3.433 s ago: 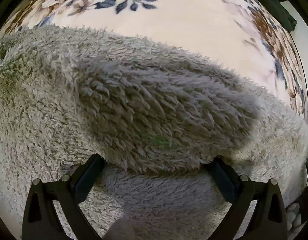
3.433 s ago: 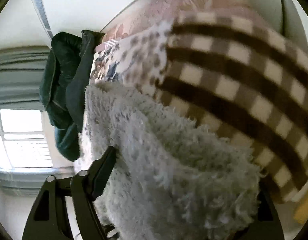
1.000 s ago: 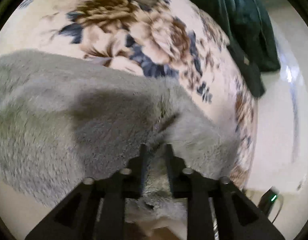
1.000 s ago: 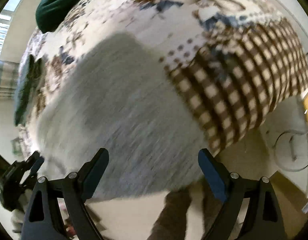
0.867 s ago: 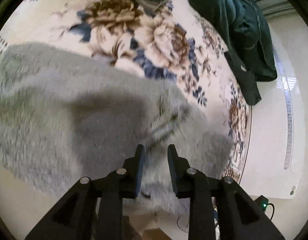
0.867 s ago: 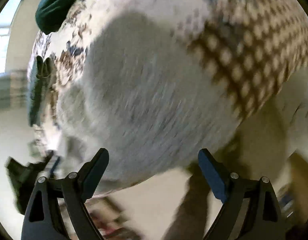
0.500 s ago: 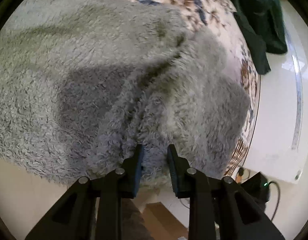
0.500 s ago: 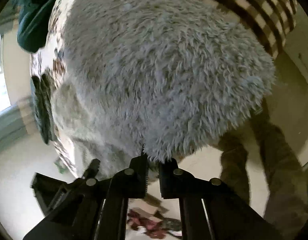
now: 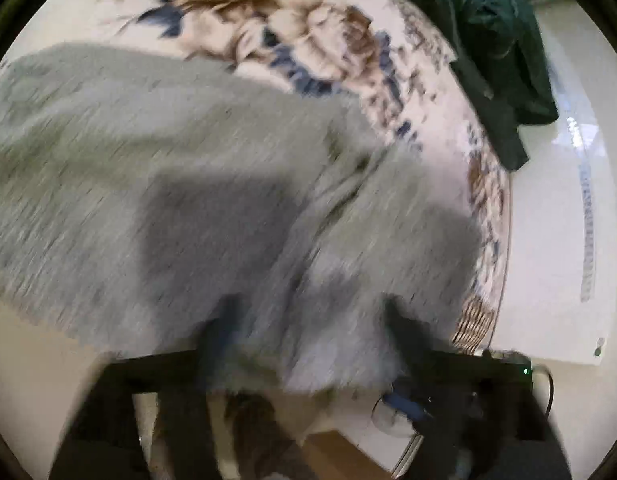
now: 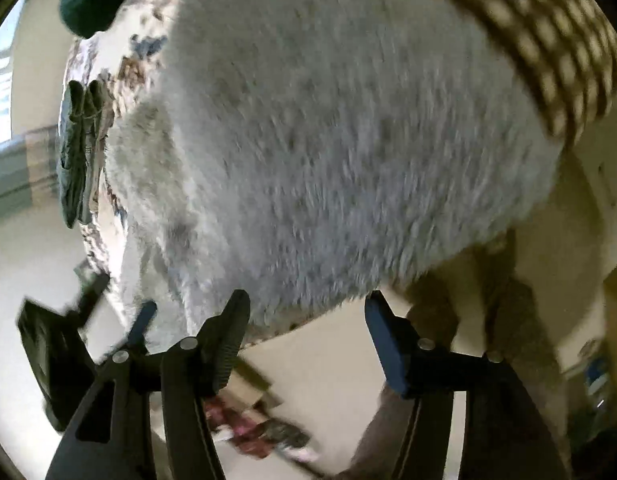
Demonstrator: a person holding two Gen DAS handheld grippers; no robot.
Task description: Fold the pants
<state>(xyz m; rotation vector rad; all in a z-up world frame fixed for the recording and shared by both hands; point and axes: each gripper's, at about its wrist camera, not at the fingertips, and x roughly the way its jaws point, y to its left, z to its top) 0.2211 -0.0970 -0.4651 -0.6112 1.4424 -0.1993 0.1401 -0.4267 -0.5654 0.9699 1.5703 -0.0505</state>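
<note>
The grey fluffy pants [image 9: 212, 184] lie spread on the floral bedspread [image 9: 292, 28], with a fold ridge running down toward the near edge. My left gripper [image 9: 312, 320] hovers over that near edge. Its jaws are opening, and the fabric between them is loose and not pinched. In the right wrist view the pants [image 10: 340, 140] fill the middle. My right gripper [image 10: 306, 314] sits just at their lower hem. Its jaws are opening too, with the pads off the fleece. Both views are motion-blurred.
A brown-and-cream checked blanket [image 10: 548, 40] borders the pants. A dark green garment [image 9: 488, 40] lies at the bed's far corner, and a folded green piece [image 10: 74, 140] sits near the edge. A person's brown-clad legs [image 10: 508, 320] stand beside the bed. Cables and small items lie on the floor [image 9: 404, 408].
The left jaws were shut on the pants' edge for the past second and now stand wide apart. The right jaws were open, closed on the hem, and have parted again.
</note>
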